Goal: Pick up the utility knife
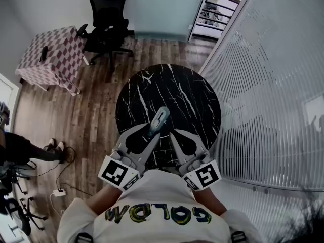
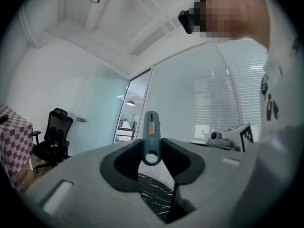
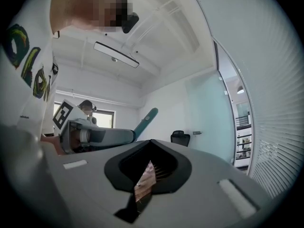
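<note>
Teal plastic utility knife (image 1: 159, 120) clamped in left gripper (image 1: 151, 135) above round black marble table (image 1: 197, 95); pick-up looks done. Right gripper (image 1: 173, 137) closed, empty. Next: just steady hold.

Round black marble table (image 1: 195, 92) w/ white veins, mid rm, on wood floor (image 1: 96, 120). Black office chair (image 1: 107, 19) beyond it by far wall, just beside a checked table (image 1: 53, 54); small dark obj (image 1: 44, 52) lies on the checks, can't tell what. Glass wall (image 1: 273, 85) w/ blinds runs down rt side. Shelves (image 1: 218, 6) show thru opening top rt. Lower left: someone's legs in dark trousers, shoes (image 1: 54, 147) on floor. White power strip (image 1: 59, 192) w/ cables near them. Long ceiling light (image 3: 116, 54) overhead.
</note>
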`<state>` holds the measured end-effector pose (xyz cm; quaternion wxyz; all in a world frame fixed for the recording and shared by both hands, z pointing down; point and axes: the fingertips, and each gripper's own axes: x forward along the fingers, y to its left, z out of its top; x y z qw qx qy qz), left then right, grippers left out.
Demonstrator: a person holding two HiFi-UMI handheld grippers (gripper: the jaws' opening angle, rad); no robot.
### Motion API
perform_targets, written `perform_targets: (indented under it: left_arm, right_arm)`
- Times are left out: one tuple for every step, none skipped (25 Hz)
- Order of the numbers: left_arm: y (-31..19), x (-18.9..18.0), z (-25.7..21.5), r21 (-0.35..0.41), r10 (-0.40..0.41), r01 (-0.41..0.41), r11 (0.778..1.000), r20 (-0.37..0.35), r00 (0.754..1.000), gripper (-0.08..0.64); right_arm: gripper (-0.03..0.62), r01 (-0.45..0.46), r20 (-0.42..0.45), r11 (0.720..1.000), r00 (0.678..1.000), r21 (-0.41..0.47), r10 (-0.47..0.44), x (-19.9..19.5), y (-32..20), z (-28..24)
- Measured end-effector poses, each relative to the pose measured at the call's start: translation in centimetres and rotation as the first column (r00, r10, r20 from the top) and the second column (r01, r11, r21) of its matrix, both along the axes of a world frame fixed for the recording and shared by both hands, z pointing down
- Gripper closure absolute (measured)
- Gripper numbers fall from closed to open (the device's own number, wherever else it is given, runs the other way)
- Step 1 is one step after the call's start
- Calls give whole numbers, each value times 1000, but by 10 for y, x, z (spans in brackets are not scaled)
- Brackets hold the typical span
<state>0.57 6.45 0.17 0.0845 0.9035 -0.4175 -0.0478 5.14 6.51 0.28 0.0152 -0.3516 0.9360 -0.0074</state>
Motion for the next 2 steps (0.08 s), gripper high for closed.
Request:
perform_targets:
  left_arm:
    - [0,0,0,0,0,0,1000,1,1000,425]
    - [0,1,1,0,1,-1,1000,2,1000,425]
  right_arm:
    - [592,-1,2,1000,1000,0,1,1,0,0]
    - [592,-1,4,1000,1000,0,1,1,0,0]
